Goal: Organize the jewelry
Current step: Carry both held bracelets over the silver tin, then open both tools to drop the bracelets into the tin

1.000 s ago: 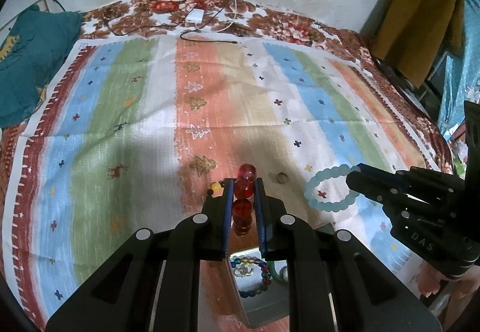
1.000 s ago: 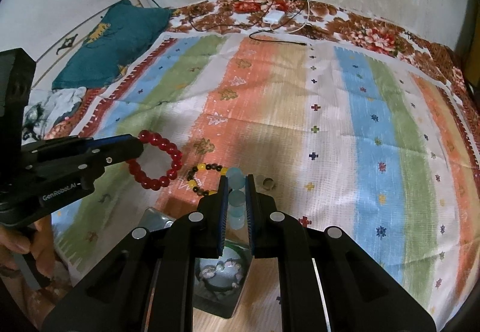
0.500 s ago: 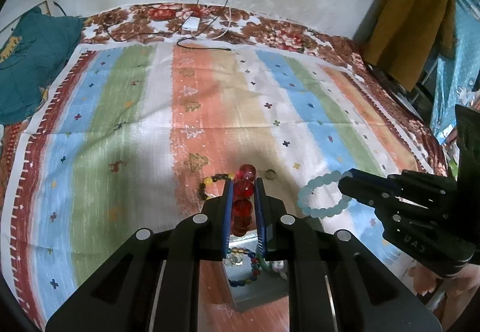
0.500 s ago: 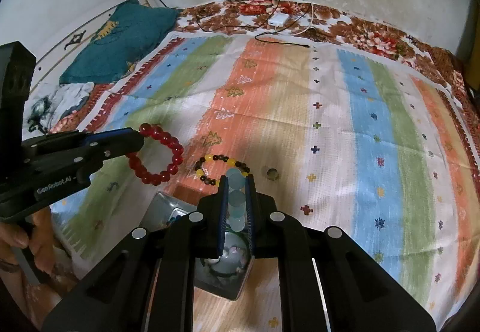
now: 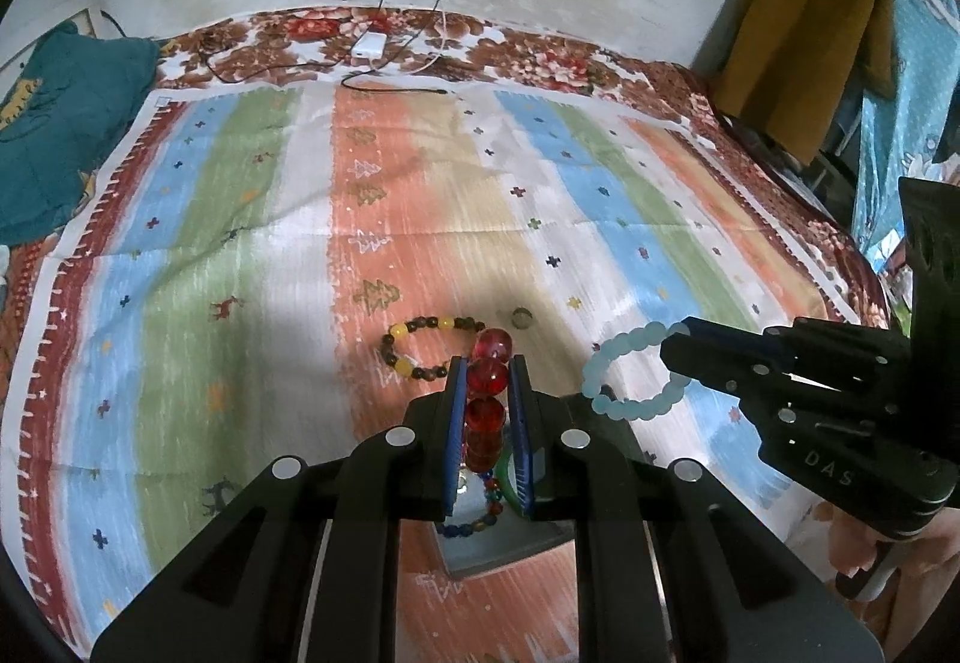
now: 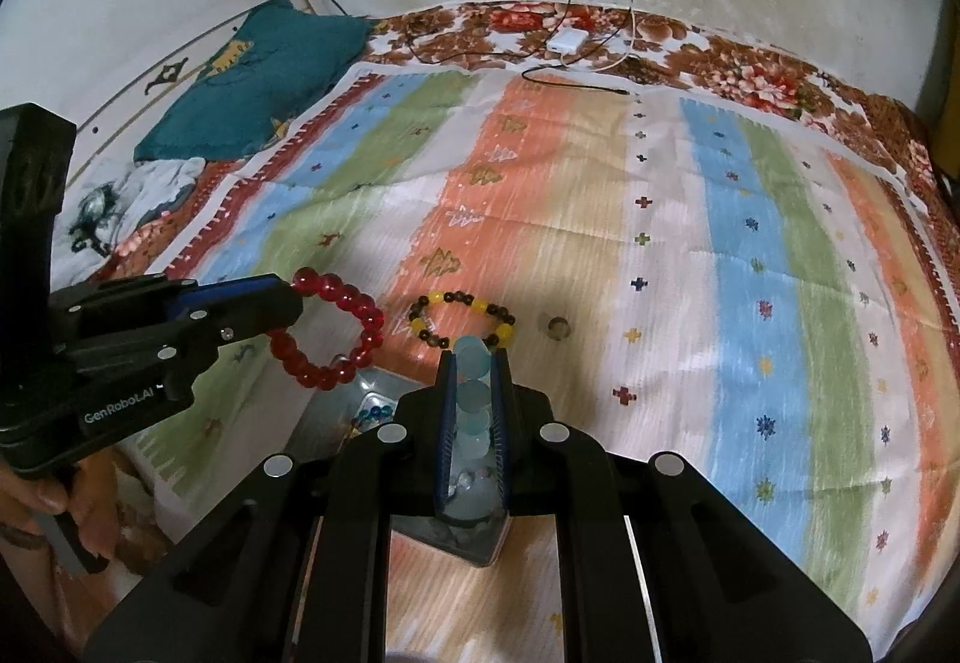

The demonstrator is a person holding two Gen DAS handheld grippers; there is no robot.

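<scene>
My left gripper (image 5: 487, 369) is shut on a red bead bracelet (image 5: 487, 381), which hangs from it as a loop in the right wrist view (image 6: 336, 333). My right gripper (image 6: 474, 363) is shut on a pale blue bead bracelet (image 6: 474, 393), seen as a loop in the left wrist view (image 5: 630, 369). Both are held above a small grey box (image 5: 504, 543) that holds a multicoloured bead bracelet (image 5: 480, 513); the box also shows below my right gripper (image 6: 372, 387). A dark and yellow bead bracelet (image 5: 420, 342) lies on the striped cloth just beyond.
A small ring (image 5: 521, 316) lies on the cloth (image 5: 240, 243) right of the dark bracelet. A white charger with cables (image 5: 369, 45) sits at the far edge. A teal cushion (image 5: 54, 123) lies at far left. Clothes (image 5: 798, 39) hang at right.
Both grippers have drawn back towards me and risen with their bracelets. The dark and yellow bracelet and more of the box have come into view.
</scene>
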